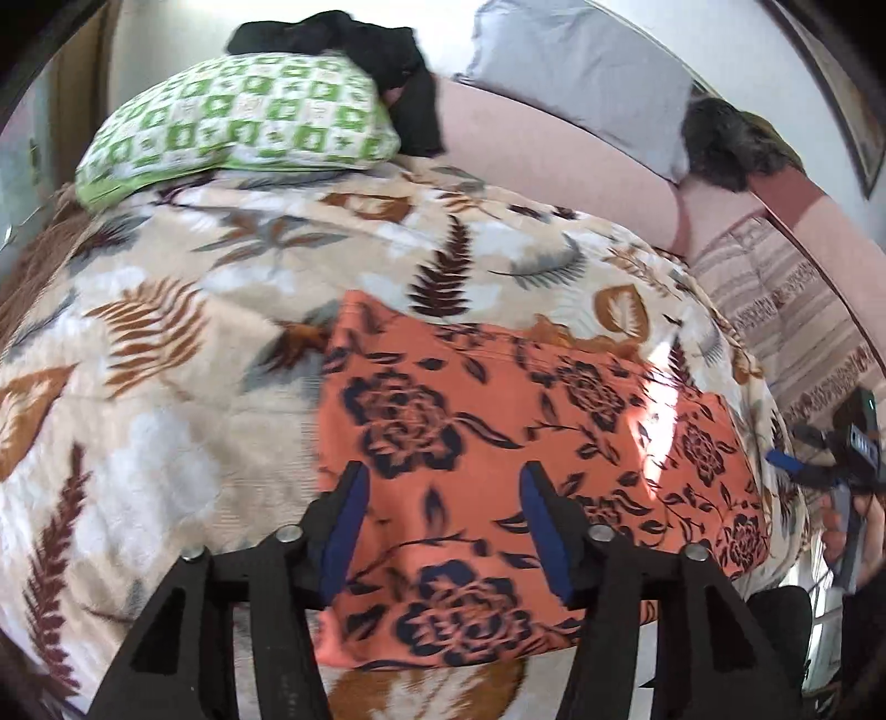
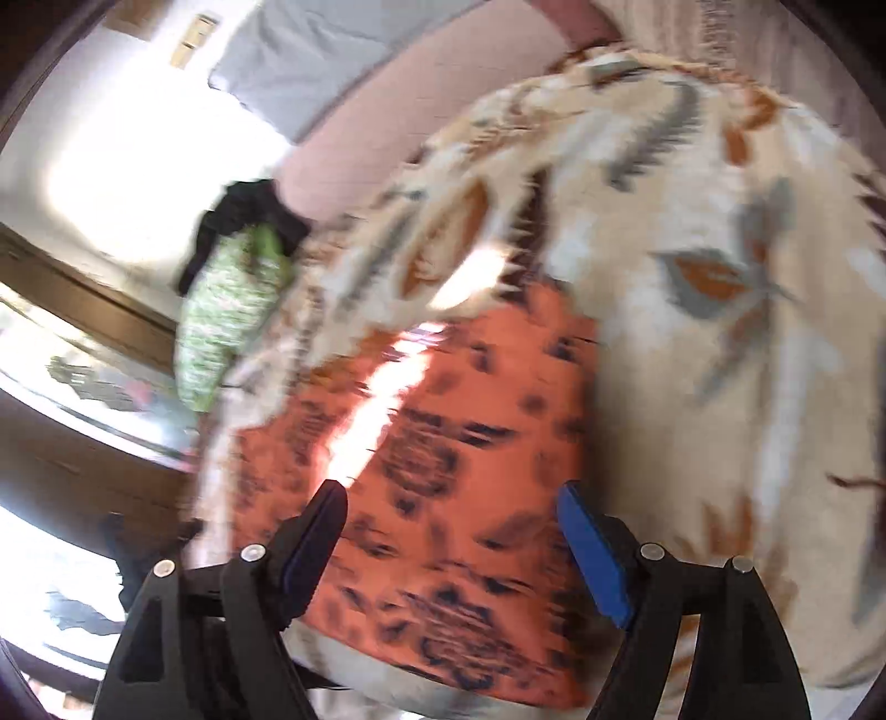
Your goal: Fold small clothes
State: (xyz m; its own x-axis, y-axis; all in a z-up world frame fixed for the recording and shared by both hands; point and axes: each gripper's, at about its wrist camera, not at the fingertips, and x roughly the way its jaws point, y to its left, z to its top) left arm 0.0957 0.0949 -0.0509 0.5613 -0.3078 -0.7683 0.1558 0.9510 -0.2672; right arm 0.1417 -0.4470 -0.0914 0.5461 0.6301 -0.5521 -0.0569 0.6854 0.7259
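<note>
Lying flat beneath both gaping tools (image 1: 443,482) (image 2: 451,498), untouched: orange floral garment (image 1: 498,443) (image 2: 454,443).

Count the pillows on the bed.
2: a green-and-white checked pillow at the far left with a black garment draped on it, and a grey pillow against the pink headboard. Others may be hidden.

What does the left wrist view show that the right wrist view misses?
Only the left wrist view shows the right gripper at the far right edge and a dark furry heap on the pink sofa back. Only the right wrist view, blurred, shows a window at left. Both share the orange floral cloth lying flat on the leaf-print blanket, the green-checked pillow, and open jaws over the cloth, including the left gripper.
</note>
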